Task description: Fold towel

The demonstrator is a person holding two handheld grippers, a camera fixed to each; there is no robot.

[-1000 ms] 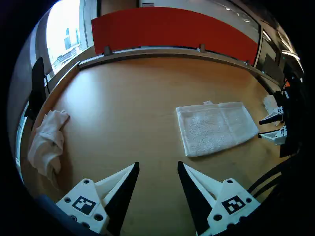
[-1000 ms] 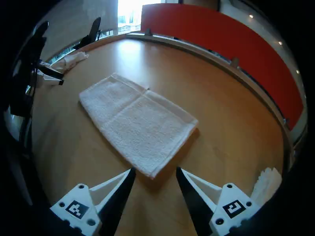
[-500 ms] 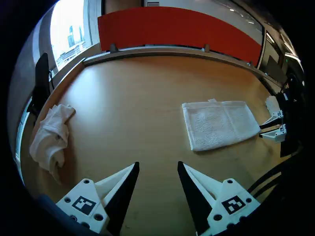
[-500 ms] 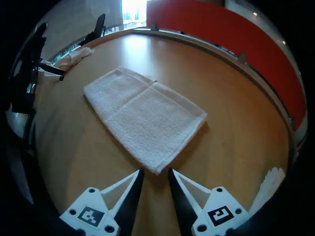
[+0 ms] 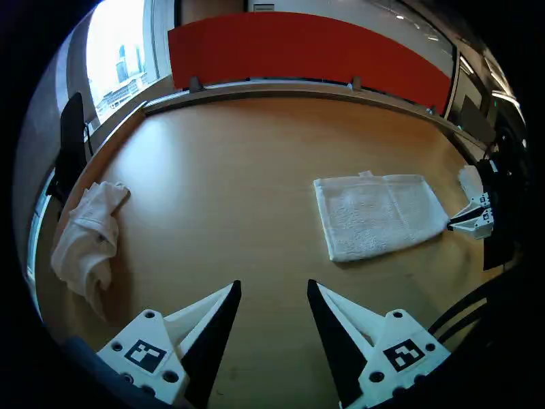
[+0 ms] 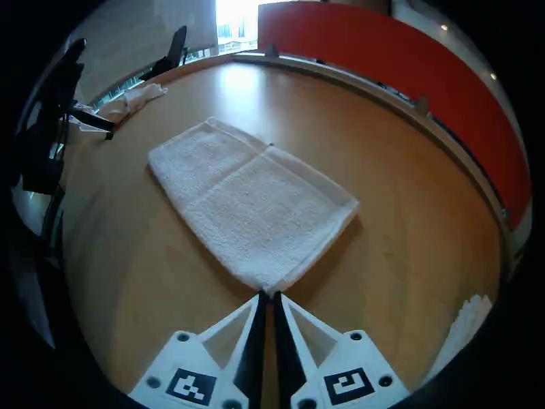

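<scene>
Lying flat on the table, the towel looks folded once already, with another fold seemingly left. The right gripper pinches its near corner; the left gripper hangs wide open, well apart.

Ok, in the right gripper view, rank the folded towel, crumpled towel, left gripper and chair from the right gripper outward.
1. folded towel, corner at the right gripper.
2. left gripper, far left.
3. crumpled towel, upper left on the desk.
4. chair, beyond the desk.
</scene>
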